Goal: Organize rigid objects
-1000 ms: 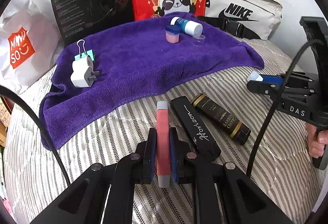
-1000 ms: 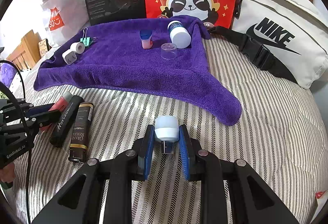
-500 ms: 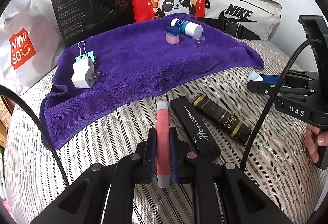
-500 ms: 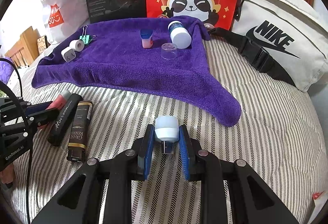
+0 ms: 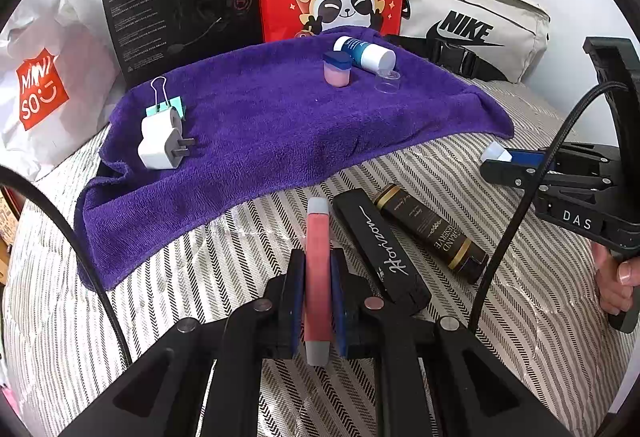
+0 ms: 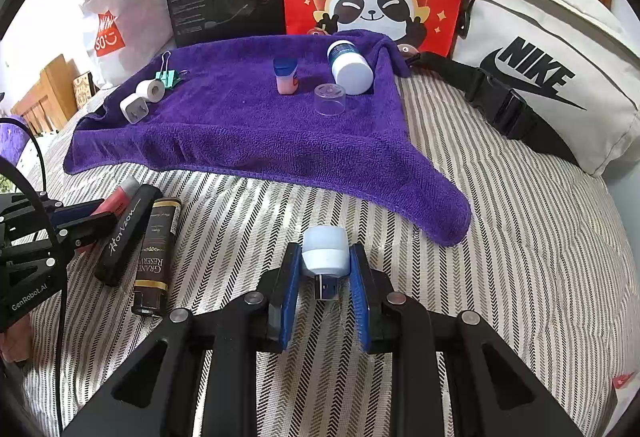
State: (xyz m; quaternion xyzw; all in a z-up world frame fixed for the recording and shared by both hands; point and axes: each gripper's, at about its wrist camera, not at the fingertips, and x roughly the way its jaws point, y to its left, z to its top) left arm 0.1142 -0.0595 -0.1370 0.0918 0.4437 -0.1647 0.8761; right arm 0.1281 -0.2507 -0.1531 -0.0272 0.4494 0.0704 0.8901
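White USB plug [image 6: 324,257] clamped by right gripper [image 6: 324,269]; left gripper [image 5: 318,277] pinches pink tube [image 5: 318,269].

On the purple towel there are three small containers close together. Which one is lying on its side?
The blue bottle with the white cap lies on its side. The pink jar and the clear cap stand upright beside it.

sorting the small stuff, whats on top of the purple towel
On the purple towel: white plug adapter, tape roll, green binder clip, pink jar, blue-white bottle, clear cap. Anything beneath is hidden.
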